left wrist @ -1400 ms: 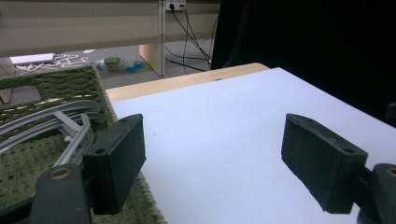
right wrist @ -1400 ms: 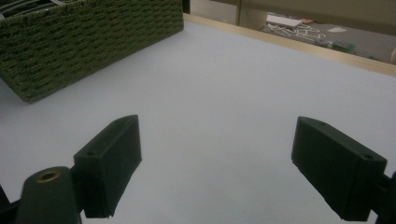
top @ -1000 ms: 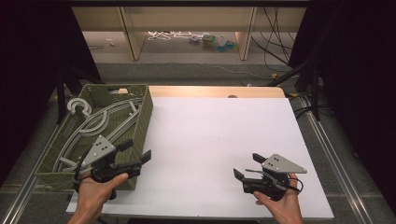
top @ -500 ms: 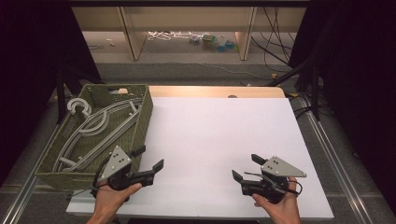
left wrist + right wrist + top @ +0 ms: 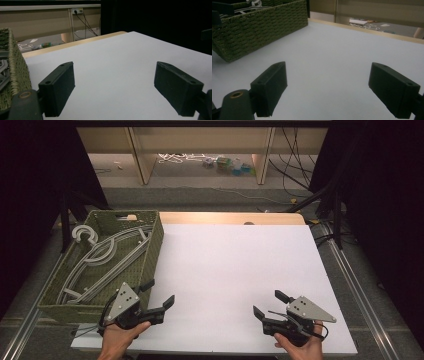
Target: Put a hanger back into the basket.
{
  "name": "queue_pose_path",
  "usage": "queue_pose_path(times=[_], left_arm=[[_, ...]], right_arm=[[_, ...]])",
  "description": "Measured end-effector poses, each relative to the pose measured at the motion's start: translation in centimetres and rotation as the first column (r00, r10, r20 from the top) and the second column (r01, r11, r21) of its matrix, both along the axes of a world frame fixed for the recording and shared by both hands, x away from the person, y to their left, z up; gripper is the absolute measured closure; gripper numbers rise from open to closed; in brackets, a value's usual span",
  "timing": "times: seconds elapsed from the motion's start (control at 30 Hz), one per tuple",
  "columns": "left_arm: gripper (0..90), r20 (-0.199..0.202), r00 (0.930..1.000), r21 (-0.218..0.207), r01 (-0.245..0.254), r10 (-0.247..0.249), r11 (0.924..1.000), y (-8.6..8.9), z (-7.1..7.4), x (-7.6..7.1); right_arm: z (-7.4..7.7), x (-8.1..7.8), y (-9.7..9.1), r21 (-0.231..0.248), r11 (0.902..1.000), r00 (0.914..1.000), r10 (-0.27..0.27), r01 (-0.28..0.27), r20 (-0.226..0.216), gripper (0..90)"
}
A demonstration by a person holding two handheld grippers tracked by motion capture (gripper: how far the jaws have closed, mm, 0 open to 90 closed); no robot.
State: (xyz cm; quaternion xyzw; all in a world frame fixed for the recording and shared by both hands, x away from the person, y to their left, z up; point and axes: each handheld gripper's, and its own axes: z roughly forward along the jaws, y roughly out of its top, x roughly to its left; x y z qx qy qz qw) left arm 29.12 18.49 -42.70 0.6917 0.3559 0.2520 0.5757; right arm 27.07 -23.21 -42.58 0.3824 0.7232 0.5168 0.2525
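Two black two-jaw grippers sit low over the white table sheet, both empty; the left gripper has just been spreading its jaws, which stand wide apart with bare sheet between them; the right gripper also gapes wide. Just beside the left gripper, on its outer side, stands the green woven rectangular basket holding grey plastic clothes hangers; the right gripper lies well apart from it.
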Motion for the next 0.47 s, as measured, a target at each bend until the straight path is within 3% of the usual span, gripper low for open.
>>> queue_pose_path(times=[0.1,0.27,0.47], left_arm=[[16.7,0.002,1.0000,-0.002,-0.004,0.004,1.0000,0.15,0.04,0.09],[16.8,-0.011,0.9999,0.003,0.003,-0.003,1.0000,0.18,-0.17,0.30],[16.8,-0.015,0.9998,0.002,0.010,-0.010,0.9999,0.08,-0.20,0.32]], right_arm=[[-0.21,-0.20,-0.26,0.019,0.9998,1.0000,-0.001,0.001,-0.006,16.1],[-0.34,-0.07,-0.12,0.014,0.9999,0.9999,0.004,-0.004,0.016,16.1],[-0.30,-0.06,-0.05,0.005,1.0000,0.9999,0.007,-0.007,0.012,16.1]])
